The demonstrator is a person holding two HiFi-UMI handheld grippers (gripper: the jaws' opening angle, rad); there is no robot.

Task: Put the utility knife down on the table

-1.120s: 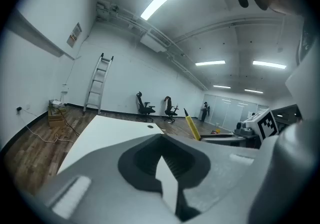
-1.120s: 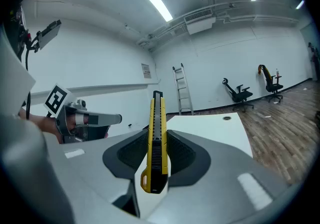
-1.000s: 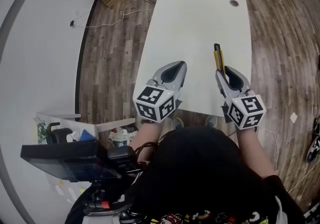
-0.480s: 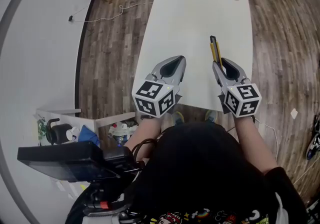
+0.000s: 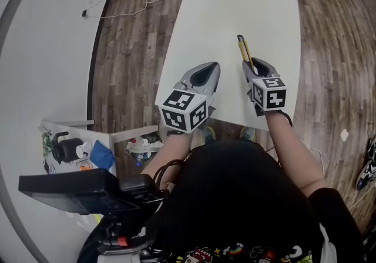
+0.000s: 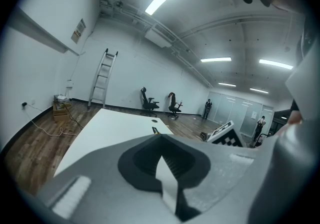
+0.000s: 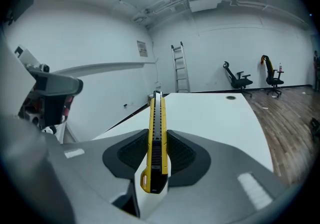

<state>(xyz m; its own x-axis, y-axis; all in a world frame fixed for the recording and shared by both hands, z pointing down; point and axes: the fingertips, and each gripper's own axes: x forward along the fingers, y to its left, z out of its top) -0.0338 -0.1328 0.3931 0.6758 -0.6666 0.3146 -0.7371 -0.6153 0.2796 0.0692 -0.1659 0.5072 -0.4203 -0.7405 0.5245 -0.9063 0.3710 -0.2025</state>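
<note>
My right gripper (image 5: 254, 68) (image 7: 156, 155) is clamped on the rear of the yellow knife (image 5: 243, 50) (image 7: 156, 138), which sticks out fwd over the white table (image 5: 235, 9), just right of frame centre in the head view. Can't tell if it touches the top. Left gripper (image 5: 202, 83) (image 6: 160, 163) sits at frame centre by the table's near edge, jaws pressed together w/ nothing between

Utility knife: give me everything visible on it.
The utility knife is slim and yellow, with a black slider strip along its narrow top side. It looks plastic, with a bit of grey metal at its front tip. The right gripper is shut on its rear part, between ribbed black pads. It points forward, away from the person, over the white table. Whether it touches the table cannot be told.
</note>
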